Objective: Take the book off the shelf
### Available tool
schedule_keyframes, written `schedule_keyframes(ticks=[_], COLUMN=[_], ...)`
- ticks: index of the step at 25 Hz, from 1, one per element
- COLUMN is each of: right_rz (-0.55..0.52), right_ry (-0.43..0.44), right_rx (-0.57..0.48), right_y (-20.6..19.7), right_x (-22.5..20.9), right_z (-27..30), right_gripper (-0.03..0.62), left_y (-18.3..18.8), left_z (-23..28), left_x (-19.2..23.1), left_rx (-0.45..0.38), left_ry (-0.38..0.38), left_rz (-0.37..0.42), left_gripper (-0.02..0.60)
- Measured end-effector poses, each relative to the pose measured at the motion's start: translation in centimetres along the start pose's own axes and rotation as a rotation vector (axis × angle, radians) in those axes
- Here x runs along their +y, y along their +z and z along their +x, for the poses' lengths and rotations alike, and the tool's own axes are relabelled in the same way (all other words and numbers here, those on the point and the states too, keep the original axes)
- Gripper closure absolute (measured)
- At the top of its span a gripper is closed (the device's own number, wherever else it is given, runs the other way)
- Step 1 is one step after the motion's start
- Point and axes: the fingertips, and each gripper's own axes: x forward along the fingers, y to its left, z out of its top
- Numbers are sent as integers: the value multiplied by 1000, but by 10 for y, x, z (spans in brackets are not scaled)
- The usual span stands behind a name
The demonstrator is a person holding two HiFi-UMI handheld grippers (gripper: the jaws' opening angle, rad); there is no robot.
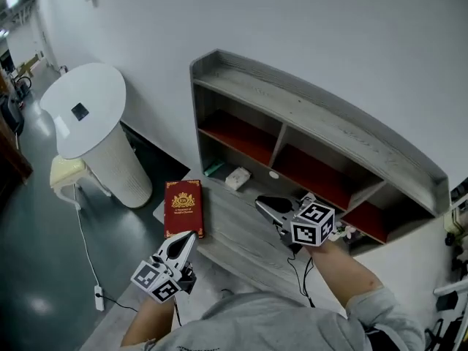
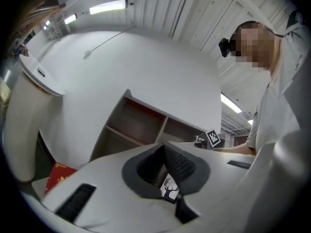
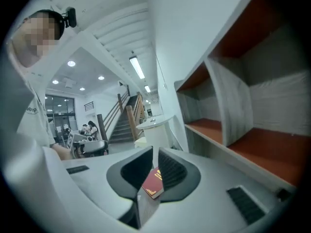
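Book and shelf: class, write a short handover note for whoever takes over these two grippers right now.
Left gripper: jaws together, empty, tip close to the book's near corner.
Right gripper: jaws shut, empty, over the table in front of the shelf.
Book: lies flat, cover up, on the table, left of the shelf.
Done: the book is off the shelf.
Left: nothing apparent for this job.

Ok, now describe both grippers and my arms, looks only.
The left white tapered claw and the right white tapered claw have black ribbed pads. Each carries a cube of black-and-white square markers; a thin black cable hangs from each. The person's light grey top leaves the forearms bare.
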Motion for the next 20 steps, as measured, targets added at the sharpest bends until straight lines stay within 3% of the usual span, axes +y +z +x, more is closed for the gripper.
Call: schedule_keyframes(ticks=[3, 8, 20], right_rz=[-19, -5, -41], right_ry=[-21, -35, -278], right_rx=[-59, -171, -270], right_y=[8, 22, 7], right_x=[5, 8, -12], right_z=[-57, -157, -360], right_gripper=[604, 606, 602], left_y=[-2, -8, -41], left_z=[28, 76, 160], left_x=[-37, -105, -261], left_rx=[10, 25, 62], left_ry=[-56, -168, -358], left_rz=[3, 22, 35], left_gripper=[560, 560, 560])
